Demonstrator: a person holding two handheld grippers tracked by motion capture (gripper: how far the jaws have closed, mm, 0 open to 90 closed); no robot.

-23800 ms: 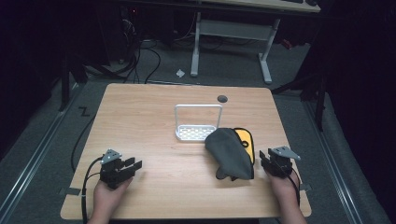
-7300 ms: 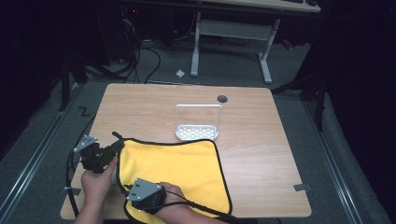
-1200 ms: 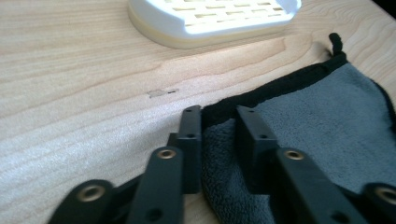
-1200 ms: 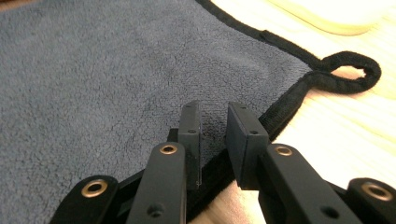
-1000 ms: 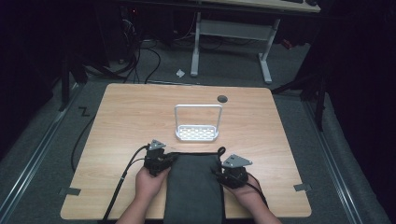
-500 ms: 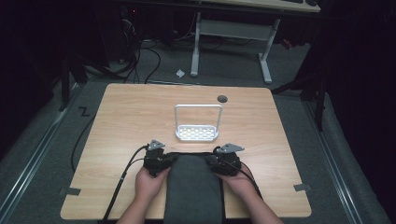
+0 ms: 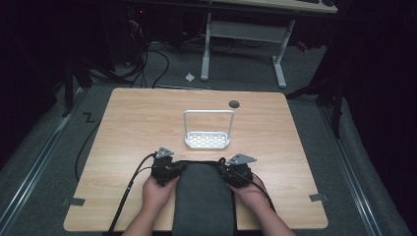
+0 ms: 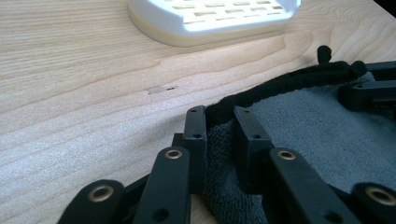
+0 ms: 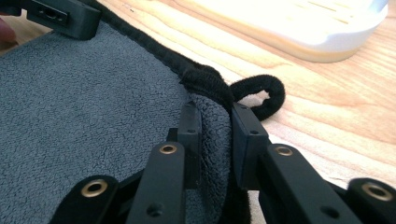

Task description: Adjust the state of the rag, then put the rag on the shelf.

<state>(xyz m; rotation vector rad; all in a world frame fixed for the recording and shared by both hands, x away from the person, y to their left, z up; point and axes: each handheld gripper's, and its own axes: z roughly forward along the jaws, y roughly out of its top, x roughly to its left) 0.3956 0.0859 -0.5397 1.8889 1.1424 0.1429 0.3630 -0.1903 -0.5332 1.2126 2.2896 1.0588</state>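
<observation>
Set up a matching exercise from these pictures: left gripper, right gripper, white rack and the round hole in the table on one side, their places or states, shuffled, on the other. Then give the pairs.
1. left gripper
2. right gripper
3. white rack
4. round hole

A. stands mid-table, beyond the grey towel
B. clamps the towel's far corner with the hanging loop
C. lies near the table's far edge
D. clamps the towel's other far corner

Pairs: 1-D, 2-B, 3-A, 4-C

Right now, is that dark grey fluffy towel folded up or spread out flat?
Folded: the dark grey fluffy towel lies as a narrow strip, with doubled layers pinched in both tongs at its far corners.
</observation>
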